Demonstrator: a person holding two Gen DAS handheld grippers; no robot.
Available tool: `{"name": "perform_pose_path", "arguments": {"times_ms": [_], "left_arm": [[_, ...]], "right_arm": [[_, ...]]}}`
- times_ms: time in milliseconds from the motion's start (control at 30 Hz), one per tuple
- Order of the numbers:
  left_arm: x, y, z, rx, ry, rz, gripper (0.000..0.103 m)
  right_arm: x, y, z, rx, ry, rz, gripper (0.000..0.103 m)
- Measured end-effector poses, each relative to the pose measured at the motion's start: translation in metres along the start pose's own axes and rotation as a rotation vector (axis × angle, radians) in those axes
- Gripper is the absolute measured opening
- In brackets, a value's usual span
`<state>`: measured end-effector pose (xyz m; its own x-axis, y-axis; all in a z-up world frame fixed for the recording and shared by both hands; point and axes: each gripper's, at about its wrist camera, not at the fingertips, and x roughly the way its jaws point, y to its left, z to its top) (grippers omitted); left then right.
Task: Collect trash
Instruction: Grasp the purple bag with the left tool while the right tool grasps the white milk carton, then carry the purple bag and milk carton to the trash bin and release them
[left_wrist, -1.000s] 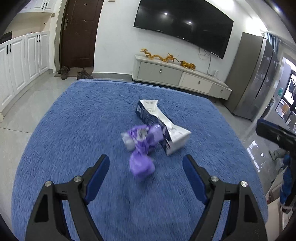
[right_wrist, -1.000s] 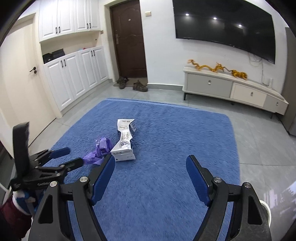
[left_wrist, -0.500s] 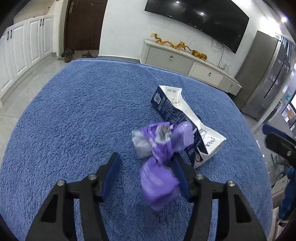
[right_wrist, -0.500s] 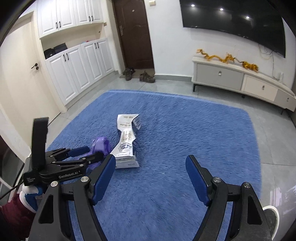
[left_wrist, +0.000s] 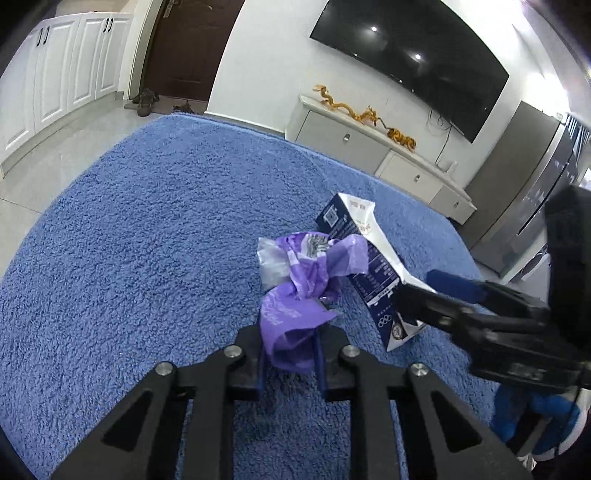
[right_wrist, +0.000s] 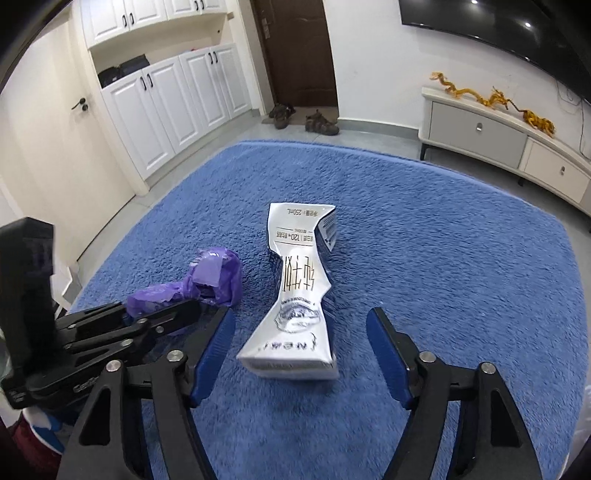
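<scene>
Carton (right_wrist: 301, 295), crushed: long axis runs straight ahead between right gripper's (right_wrist: 300, 354) spread jaws; left gripper (left_wrist: 289, 349) clamps purple wrapper (left_wrist: 295, 295).

Rug (right_wrist: 424, 229): deep-pile cloth, shaggy, matt blue. Wrapper (left_wrist: 295, 291): thin crinkled plastic film, purple, slightly glossy, with a silvery foil-like patch. Carton (right_wrist: 299, 291): coated paperboard, smooth, creased, light sheen. Left gripper (left_wrist: 290, 354): matt black plastic with bright metal screws. Right gripper (right_wrist: 301, 354): matt black plastic, blue matt pads (right_wrist: 388, 354). Floor (left_wrist: 70, 144): glossy tile.
</scene>
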<state>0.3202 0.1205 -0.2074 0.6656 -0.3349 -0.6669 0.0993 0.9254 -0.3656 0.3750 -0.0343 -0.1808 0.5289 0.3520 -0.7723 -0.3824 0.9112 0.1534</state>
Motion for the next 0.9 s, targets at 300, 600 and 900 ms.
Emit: {"name": "perform_pose_path", "arguments": {"times_ms": [300,600,900], "left_arm": [[-0.005,0.002,0.002,0.000,-0.015,-0.021,0.016],[-0.032,-0.011,-0.006,0.064,-0.091,0.011,0.011],[-0.093,-0.059,-0.019,0.179,-0.186,0.056,0.010]], "right_arm": [[0.020,-0.008,0.003,0.046,0.053,0.026,0.044],[-0.022,-0.017,-0.016,0.067,-0.001,0.034,0.042],[-0.084,-0.033,-0.045,0.110,-0.087,0.031,0.042]]}}
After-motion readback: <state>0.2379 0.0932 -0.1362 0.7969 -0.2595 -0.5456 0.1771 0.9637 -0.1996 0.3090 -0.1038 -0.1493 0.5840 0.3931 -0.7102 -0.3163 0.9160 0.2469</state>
